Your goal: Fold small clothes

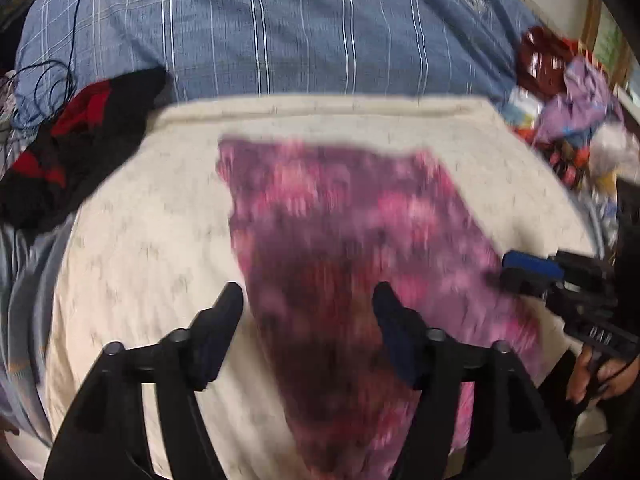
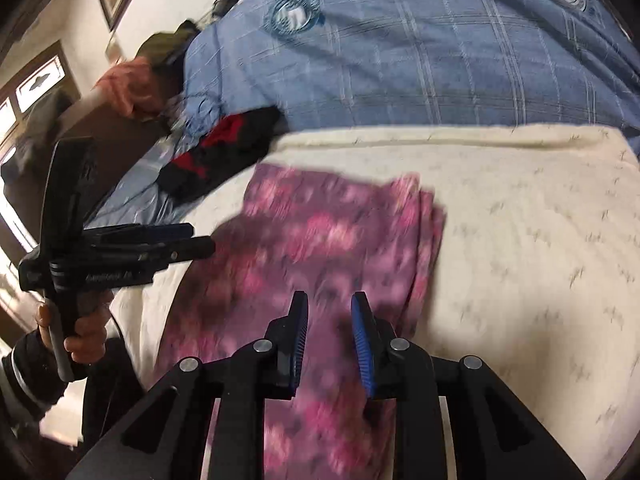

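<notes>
Now the pink-and-purple patterned garment (image 1: 360,248) is lying flat on a cream blanket (image 1: 152,240) spread over the bed, looking already folded into a long strip, layered edges showing at its far right corner. It is looking soft, light and limp, likely to sag and slide, so the near corners or layered edge seem best to pinch. The left claw (image 1: 307,300) is hovering spread wide over its near end, gripping nothing. The right claw (image 2: 330,312) is standing slightly parted above the cloth, empty. Far left, black-and-red clothes (image 1: 80,136) are waiting on the blue checked bedcover (image 1: 300,40).
</notes>
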The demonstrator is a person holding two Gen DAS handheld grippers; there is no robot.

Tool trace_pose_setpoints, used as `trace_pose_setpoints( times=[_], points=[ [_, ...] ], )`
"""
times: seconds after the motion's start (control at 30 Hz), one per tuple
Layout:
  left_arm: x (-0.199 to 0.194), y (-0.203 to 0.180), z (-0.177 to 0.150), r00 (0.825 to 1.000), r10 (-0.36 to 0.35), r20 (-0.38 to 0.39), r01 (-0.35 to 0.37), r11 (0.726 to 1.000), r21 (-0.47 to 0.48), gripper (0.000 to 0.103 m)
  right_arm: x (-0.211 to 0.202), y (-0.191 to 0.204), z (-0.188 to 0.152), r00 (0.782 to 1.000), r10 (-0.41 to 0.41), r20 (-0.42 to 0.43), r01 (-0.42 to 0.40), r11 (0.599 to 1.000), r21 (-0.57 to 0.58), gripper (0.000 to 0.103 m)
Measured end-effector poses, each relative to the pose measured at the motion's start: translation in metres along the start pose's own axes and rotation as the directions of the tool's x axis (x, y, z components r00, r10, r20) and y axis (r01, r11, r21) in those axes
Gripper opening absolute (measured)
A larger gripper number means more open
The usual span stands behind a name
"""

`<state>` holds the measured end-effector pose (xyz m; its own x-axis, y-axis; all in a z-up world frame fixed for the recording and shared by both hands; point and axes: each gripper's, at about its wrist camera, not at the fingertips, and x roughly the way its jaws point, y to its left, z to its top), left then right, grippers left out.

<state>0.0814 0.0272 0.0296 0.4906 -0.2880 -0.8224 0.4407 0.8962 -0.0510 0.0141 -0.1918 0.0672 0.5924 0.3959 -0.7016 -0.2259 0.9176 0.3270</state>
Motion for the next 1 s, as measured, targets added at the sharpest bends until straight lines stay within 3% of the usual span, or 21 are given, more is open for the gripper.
trace_pose_setpoints(
  times=[0.07, 0.17, 0.2, 0.23, 0.33, 0.5, 0.73, 1.0],
  points=[
    [0.026, 0.004, -0.016, 0.996, 0.003, -0.087, -0.004, 1.000, -0.013, 0.070, 0.020, -0.005, -0.016, 0.994, -0.072, -0.079, 0.072, 0.997, -0.006, 0.016],
    [0.026, 0.031, -0.017, 0.991, -0.097, -0.095, 0.079, 0.980, -0.182, 0.066, 0.015, -0.008, -0.020, 0.996, -0.066, -0.056, 0.069, 0.996, 0.051, 0.013],
    [0.019, 0.037, -0.016, 0.990, -0.109, -0.086, 0.089, 0.973, -0.213, 0.066, 0.009, -0.007, -0.018, 0.996, -0.069, -0.053, 0.073, 0.995, 0.072, 0.014],
    [0.011, 0.040, -0.016, 0.993, -0.100, -0.068, 0.084, 0.973, -0.215, 0.066, -0.001, -0.003, -0.017, 0.998, -0.059, -0.038, 0.062, 0.995, 0.078, 0.022],
    [-0.013, 0.033, -0.026, 0.999, -0.031, -0.017, 0.028, 0.989, -0.143, 0.066, -0.024, 0.010, -0.025, 0.999, -0.029, -0.015, 0.030, 0.999, 0.031, 0.023],
    [0.004, 0.004, -0.057, 0.996, 0.032, -0.078, -0.035, 0.999, -0.037, 0.067, -0.013, 0.005, -0.063, 0.993, -0.048, -0.107, 0.054, 0.997, 0.058, 0.027],
    [0.002, -0.003, -0.068, 0.996, 0.046, -0.076, -0.049, 0.998, -0.043, 0.068, -0.015, -0.002, -0.073, 0.993, -0.039, -0.111, 0.057, 0.985, 0.166, 0.032],
    [-0.007, -0.007, -0.073, 0.996, 0.054, -0.067, -0.056, 0.998, -0.034, 0.068, -0.011, 0.014, -0.060, 0.986, -0.081, -0.143, 0.101, 0.984, 0.144, 0.047]
  ],
)
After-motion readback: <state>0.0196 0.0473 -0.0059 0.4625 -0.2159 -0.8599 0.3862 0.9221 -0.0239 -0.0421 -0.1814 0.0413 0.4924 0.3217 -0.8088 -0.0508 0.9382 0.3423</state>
